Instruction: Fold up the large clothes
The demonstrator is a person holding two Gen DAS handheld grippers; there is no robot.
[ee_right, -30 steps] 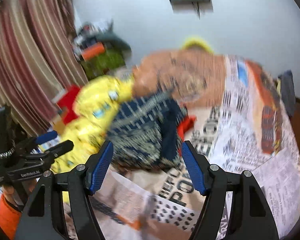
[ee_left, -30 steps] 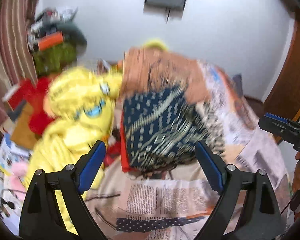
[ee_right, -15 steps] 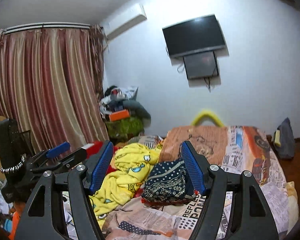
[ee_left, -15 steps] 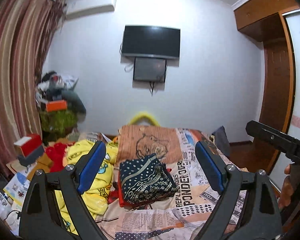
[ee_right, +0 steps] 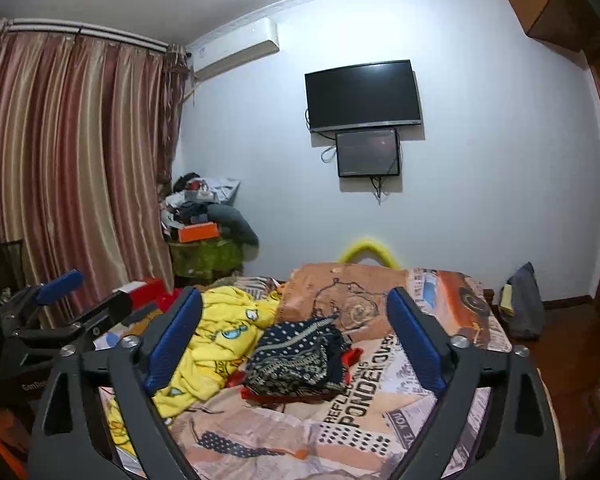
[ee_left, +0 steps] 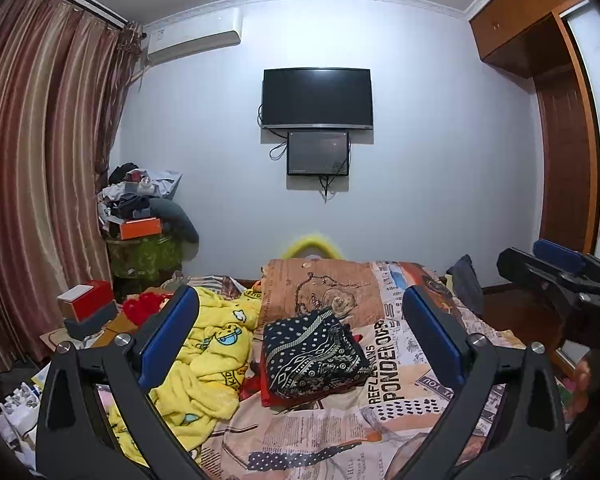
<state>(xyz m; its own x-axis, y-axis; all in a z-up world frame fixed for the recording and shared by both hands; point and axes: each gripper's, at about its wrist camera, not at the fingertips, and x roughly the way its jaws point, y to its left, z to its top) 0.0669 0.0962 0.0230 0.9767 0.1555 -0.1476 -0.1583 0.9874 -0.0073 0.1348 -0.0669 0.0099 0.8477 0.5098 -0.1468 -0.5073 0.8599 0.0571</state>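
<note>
Looking across the bed [ee_left: 400,384], your biggest piece is the yellow garment [ee_left: 204,356], crumpled left of the folded navy patterned cloth [ee_left: 312,354] that sits on a red piece mid-bed. Judge the yellow garment as fleecy, soft, bulky and limp: take it by two corners or a hem so it hangs flat. Your left gripper [ee_left: 300,344] and right gripper [ee_right: 294,342] have both just been opening and now stand wide, nothing between them.

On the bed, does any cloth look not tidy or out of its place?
Yes. The yellow cartoon-print garment lies crumpled and unfolded along the left side of the bed, beside the neatly folded navy patterned cloth, which rests on a red folded piece.
</note>
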